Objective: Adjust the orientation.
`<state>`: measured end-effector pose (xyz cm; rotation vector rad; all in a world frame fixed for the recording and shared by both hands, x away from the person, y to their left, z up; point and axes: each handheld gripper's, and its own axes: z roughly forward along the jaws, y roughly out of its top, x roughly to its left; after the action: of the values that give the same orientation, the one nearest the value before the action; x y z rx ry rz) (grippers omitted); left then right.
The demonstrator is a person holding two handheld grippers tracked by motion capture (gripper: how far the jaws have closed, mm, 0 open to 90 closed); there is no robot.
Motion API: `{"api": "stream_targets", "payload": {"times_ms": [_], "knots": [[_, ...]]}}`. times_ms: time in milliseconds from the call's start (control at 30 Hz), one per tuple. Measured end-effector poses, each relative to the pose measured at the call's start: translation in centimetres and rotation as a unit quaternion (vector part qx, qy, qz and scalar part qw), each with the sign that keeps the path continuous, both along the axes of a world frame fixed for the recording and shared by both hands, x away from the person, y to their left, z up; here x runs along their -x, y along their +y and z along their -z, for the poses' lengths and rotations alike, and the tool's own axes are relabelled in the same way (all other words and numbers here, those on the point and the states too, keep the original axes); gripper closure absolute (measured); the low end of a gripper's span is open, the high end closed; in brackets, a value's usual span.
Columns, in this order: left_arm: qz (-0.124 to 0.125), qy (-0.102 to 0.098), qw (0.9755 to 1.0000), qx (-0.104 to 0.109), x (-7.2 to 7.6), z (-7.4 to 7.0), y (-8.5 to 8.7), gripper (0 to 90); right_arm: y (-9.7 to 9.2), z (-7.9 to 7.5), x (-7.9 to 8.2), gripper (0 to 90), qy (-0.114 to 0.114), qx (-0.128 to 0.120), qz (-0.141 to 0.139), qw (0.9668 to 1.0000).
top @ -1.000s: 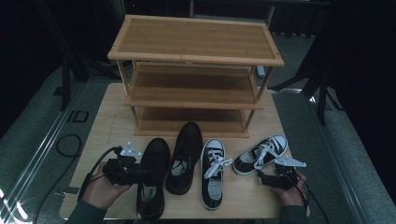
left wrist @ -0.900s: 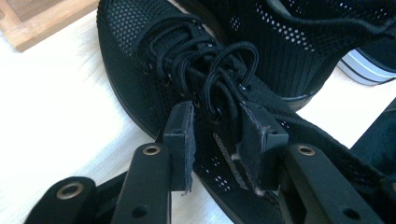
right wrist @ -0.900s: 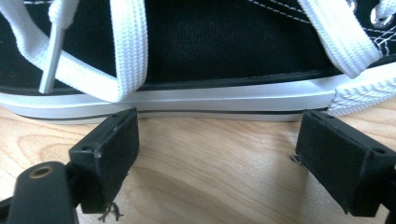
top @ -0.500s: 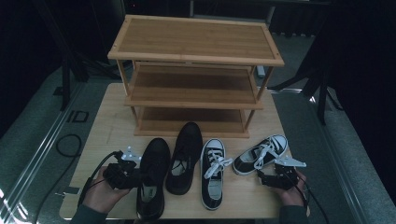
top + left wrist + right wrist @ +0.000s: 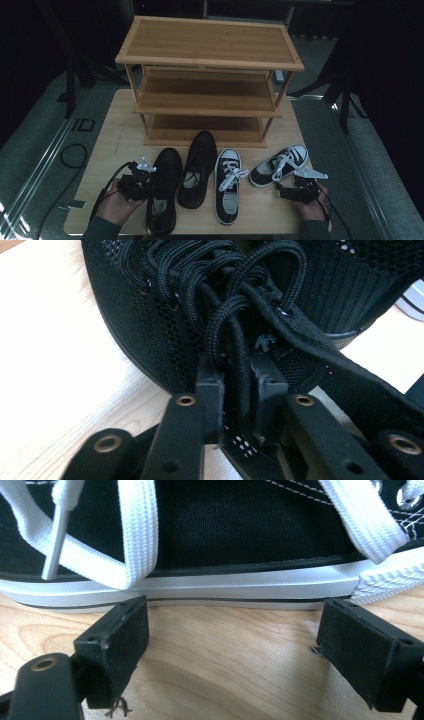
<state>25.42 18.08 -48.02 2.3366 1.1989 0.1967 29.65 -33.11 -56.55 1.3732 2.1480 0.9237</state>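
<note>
Left tool (image 5: 235,390) closed down on the side wall of the black mesh shoe (image 5: 162,192), jaws having just been closing, with collar edge and a few strands of black lace (image 5: 235,335) pinched between the pads. Right tool (image 5: 235,650) spread wide and empty, jaws on either side of bare bench (image 5: 225,680), just short of the white sole of the black-and-white sneaker (image 5: 279,166).

Black mesh shoe at the near left of the bench (image 5: 100,150), leftmost of four in a row, long axis running from the near edge toward the bamboo shoe rack (image 5: 210,75), toe pointing at the rack. Left tool (image 5: 136,180) gripping from the shoe's left flank near the laces, left hand (image 5: 117,205) low, close to the bench edge, forearm coming up from the bottom. Rack straight ahead of the toe, so probably a lift and a forward carry along the shoe's own axis.

Sneaker angled, toe up and to the right; right tool (image 5: 295,190) at its near side, right hand (image 5: 312,200) resting low.
</note>
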Motion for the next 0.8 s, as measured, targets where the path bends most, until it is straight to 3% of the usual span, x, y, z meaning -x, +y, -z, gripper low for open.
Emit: {"api": "stream_targets", "payload": {"times_ms": [167, 433, 567, 800], "knots": [[-0.030, -0.005, 0.9995, 0.006, -0.2, -0.2, 0.5, 86.0, 0.0, 0.0, 0.0, 13.4, 0.000, 0.000, 0.000, 1.0000], [-0.065, -0.012, 0.9972, 0.035, -1.0, -0.4, 2.0, 86.6, 0.0, 0.0, 0.0, 13.4, 0.000, 0.000, 0.000, 1.0000], [-0.086, -0.014, 0.9943, 0.062, -1.5, -0.4, 2.9, 86.6, 0.0, 0.0, 0.0, 13.4, 0.000, 0.000, 0.000, 1.0000], [-0.117, -0.026, 0.9900, 0.075, -3.0, -0.6, 4.0, 86.5, 0.0, 0.0, 0.0, 13.4, 0.000, 0.000, 0.000, 1.0000]]}}
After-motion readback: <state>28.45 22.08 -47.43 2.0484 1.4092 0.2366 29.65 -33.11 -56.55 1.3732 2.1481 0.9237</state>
